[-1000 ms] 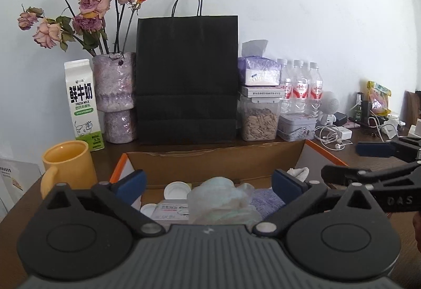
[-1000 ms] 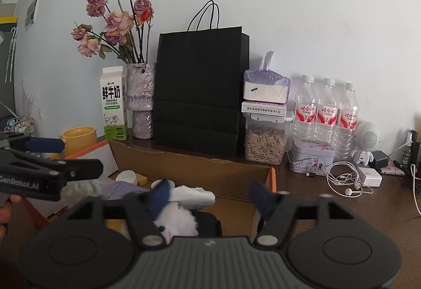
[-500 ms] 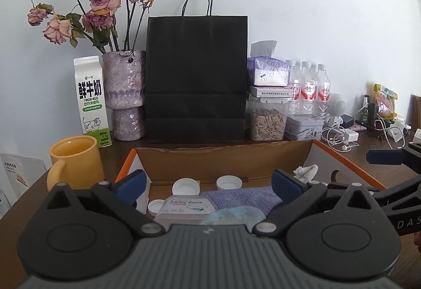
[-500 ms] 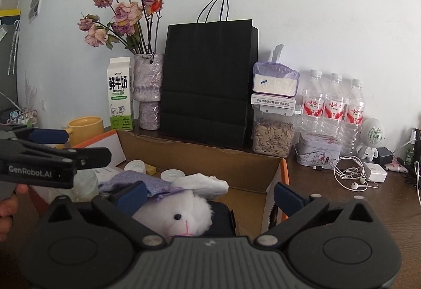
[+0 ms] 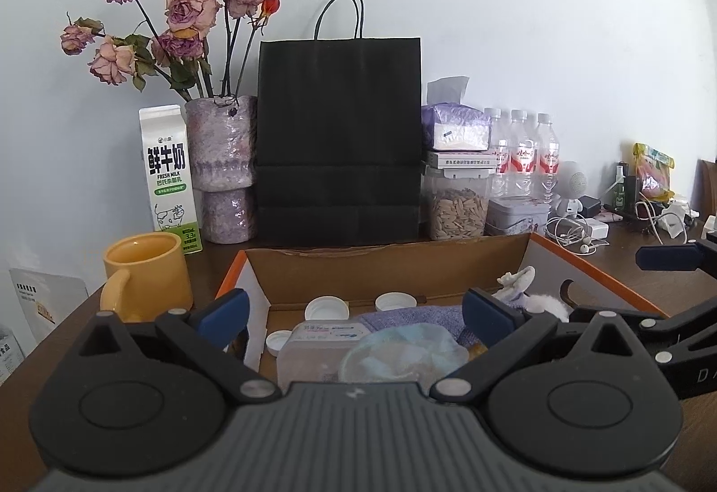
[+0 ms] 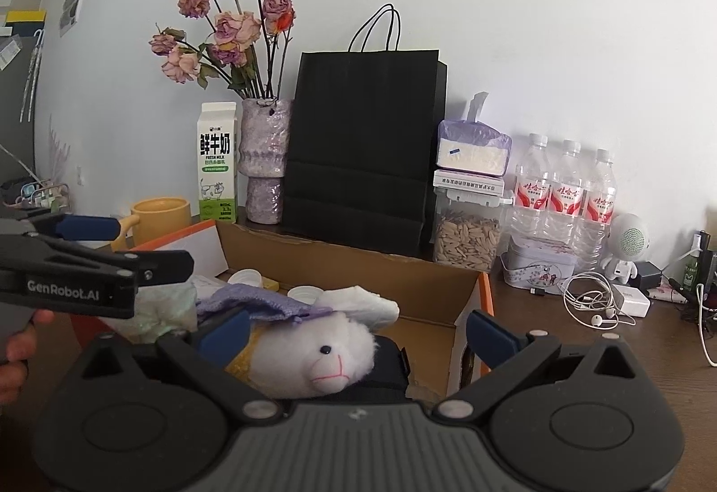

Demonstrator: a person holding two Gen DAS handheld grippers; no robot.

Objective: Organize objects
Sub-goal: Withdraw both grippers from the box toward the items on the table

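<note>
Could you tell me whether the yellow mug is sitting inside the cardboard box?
No, the yellow mug stands on the table outside the cardboard box, beside its left wall and in front of the milk carton.

The cardboard box (image 5: 385, 268) stands at the front of the table (image 6: 605, 357). In it lie a plush toy (image 6: 313, 353), a cloth (image 6: 255, 301), bottle caps (image 5: 327, 307) and a wipes pack (image 5: 325, 333). Behind it stands the paper bag (image 5: 339, 138), with the vase (image 5: 222, 169) and milk carton (image 5: 169, 183) to its left, and the seed jar (image 5: 457, 205) and water bottles (image 6: 564, 196) to its right. The mug (image 5: 145, 272) is left of the box.
</note>
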